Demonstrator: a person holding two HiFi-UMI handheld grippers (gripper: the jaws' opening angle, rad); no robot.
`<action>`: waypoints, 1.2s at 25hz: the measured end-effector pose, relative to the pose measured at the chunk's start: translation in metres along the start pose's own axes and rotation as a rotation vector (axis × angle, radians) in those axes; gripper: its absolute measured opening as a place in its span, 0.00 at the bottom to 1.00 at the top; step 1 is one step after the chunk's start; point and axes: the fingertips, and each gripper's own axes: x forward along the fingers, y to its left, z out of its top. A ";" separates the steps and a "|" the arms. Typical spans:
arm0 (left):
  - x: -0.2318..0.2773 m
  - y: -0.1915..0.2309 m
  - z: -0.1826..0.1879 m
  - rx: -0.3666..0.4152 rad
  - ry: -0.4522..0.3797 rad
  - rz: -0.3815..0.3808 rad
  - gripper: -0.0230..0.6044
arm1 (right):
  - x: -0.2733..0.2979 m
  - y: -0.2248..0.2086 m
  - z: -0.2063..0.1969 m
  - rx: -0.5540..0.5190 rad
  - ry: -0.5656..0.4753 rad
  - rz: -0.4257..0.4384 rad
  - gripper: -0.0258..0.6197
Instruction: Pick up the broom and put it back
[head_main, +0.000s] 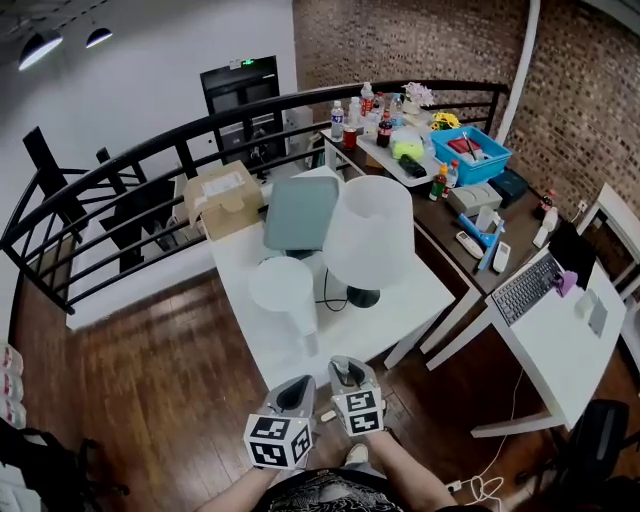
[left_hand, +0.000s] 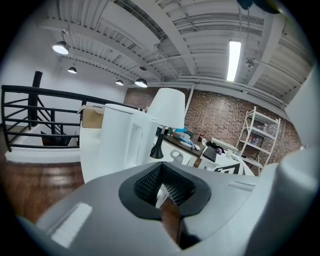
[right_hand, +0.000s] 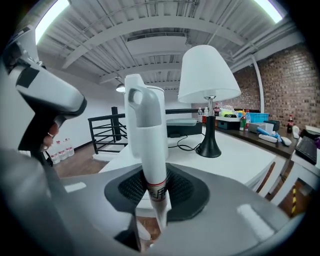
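Pinching the white broom handle, right gripper fingers clamp it (near the white table). Left gripper fingers pressed together, empty. Broom head out of sight.

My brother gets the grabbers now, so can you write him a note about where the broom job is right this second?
The right gripper is shut on the broom, gripping its handle, which stands about upright in front of the white table.
The left gripper has its jaws together and holds nothing.
Done: broom gripped. Its brush end is out of sight, so I can't tell if it is off the floor.
Left: carry it back to its place, which no view shows, and let go.
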 end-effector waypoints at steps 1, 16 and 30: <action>-0.002 0.002 0.000 -0.001 -0.003 0.006 0.04 | -0.001 -0.001 0.000 -0.005 -0.003 -0.002 0.17; -0.033 -0.007 -0.005 0.010 -0.020 -0.047 0.04 | -0.065 0.002 -0.001 0.052 -0.066 -0.112 0.16; -0.072 -0.025 0.012 0.069 -0.097 -0.155 0.04 | -0.139 0.044 0.061 0.044 -0.184 -0.172 0.16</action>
